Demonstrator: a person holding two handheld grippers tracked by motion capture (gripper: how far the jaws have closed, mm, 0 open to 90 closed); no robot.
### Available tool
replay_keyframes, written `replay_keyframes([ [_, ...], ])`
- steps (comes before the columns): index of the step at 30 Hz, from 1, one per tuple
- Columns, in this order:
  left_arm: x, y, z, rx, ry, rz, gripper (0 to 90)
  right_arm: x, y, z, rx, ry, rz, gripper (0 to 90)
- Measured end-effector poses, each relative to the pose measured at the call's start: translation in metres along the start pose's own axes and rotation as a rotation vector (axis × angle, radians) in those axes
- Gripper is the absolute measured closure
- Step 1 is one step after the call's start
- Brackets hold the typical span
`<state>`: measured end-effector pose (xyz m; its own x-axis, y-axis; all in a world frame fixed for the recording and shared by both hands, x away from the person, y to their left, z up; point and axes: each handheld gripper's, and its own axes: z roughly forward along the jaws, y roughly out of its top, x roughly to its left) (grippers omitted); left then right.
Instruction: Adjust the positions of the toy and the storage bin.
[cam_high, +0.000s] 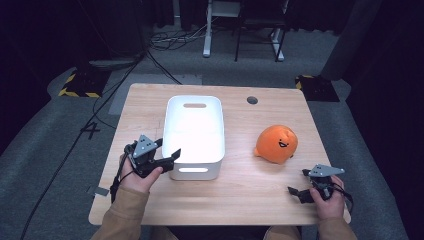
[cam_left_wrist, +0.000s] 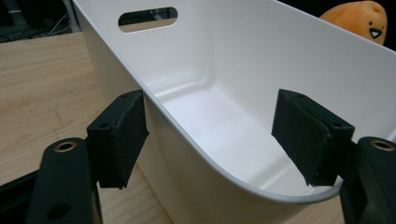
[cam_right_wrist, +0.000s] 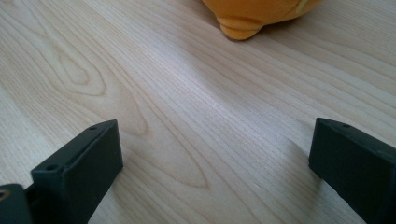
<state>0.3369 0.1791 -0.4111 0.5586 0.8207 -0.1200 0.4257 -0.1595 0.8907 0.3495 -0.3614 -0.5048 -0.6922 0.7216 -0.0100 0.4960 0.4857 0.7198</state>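
Observation:
A white plastic bin (cam_high: 220, 125) with handle slots stands in the middle of the wooden table (cam_high: 250, 197); nothing lies inside it. An orange plush toy (cam_high: 276, 144) with a smiling face sits to its right. My left gripper (cam_high: 169, 149) is open at the bin's near left corner. In the left gripper view the gripper (cam_left_wrist: 210, 112) straddles the bin's wall (cam_left_wrist: 196, 186), one jaw outside and one inside, and the plush (cam_left_wrist: 359, 16) peeks over the far rim. My right gripper (cam_high: 299, 182) rests open low over the table, with nothing between its jaws. In the right gripper view this gripper (cam_right_wrist: 212, 135) points at the plush (cam_right_wrist: 252, 14) ahead.
A round cable hole (cam_high: 252, 100) sits near the table's far edge. Beyond the table are grey carpet, loose cables (cam_high: 170, 40), furniture legs (cam_high: 207, 47) and yellow-black striped pads (cam_high: 80, 82). The near right corner of the table lies just beside my right hand.

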Motion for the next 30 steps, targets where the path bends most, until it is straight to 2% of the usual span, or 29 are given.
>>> replay_keyframes([
  [16,-0.036,-0.003,0.0,0.028,-0.085,0.058,26.1,0.0,0.0,0.0,-0.001,-0.001,0.0,2.7],
  [24,-0.055,-0.004,-0.003,0.049,-0.084,0.078,25.9,0.0,0.0,0.0,0.001,0.0,0.0,2.7],
  [30,-0.067,-0.005,-0.002,0.058,-0.101,0.085,24.7,0.0,0.0,0.0,-0.001,-0.001,0.001,2.7],
])
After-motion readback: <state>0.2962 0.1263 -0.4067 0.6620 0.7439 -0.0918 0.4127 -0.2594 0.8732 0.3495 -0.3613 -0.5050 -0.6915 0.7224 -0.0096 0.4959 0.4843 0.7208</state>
